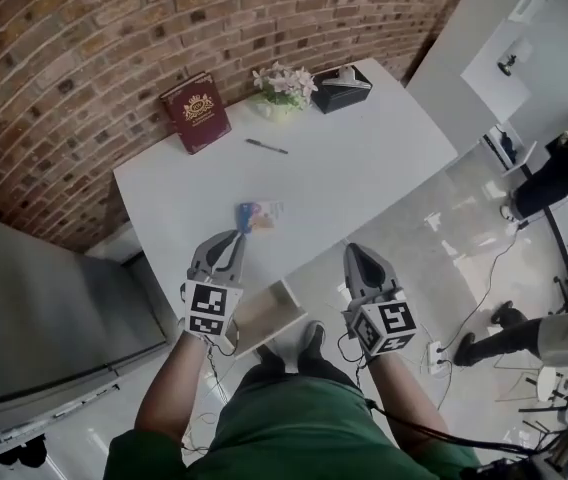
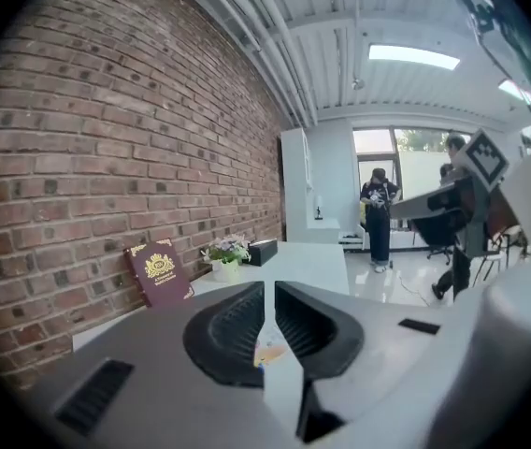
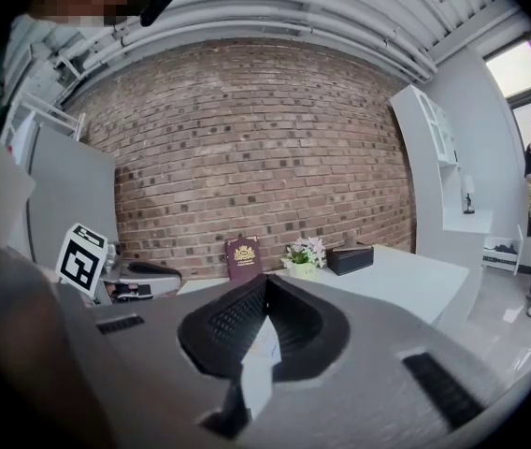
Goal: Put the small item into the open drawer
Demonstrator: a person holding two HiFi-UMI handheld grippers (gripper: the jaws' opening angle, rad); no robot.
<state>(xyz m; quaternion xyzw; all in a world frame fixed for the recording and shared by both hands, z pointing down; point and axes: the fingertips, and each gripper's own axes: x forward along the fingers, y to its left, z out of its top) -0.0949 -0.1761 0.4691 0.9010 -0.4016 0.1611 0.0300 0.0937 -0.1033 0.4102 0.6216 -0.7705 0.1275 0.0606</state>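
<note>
Left gripper (image 1: 238, 236) is hovering low over the near-left part of the white table (image 1: 384, 158), pointing toward 12 o'clock. Its jaws are sitting clenched together with only a thin slit between them, gripping nothing. In the left gripper view (image 2: 267, 288), a bit of colour is showing through that slit below the tips.

Small item (image 1: 260, 215), a flat colourful packet, is lying on the table at 1 o'clock from the left gripper's tips. The tips are sitting right at its near-left edge; contact cannot be told.

Along the brick wall (image 1: 84, 38), a burgundy book (image 1: 195, 112) is leaning at the table's 11 o'clock. A flower pot (image 1: 284, 90) is standing at 12 and a black box (image 1: 341, 89) at 1. A pen (image 1: 266, 147) is lying at 12 o'clock from the packet, well apart from it.

Drawer (image 1: 264, 318) is standing open under the table's near edge, at 6 o'clock from the packet, between the two grippers.

Right gripper (image 1: 356, 252) is hanging off the table's near edge, at 3 o'clock from the drawer. Its jaws are also closed tip to tip in the right gripper view (image 3: 265, 281), holding nothing.
</note>
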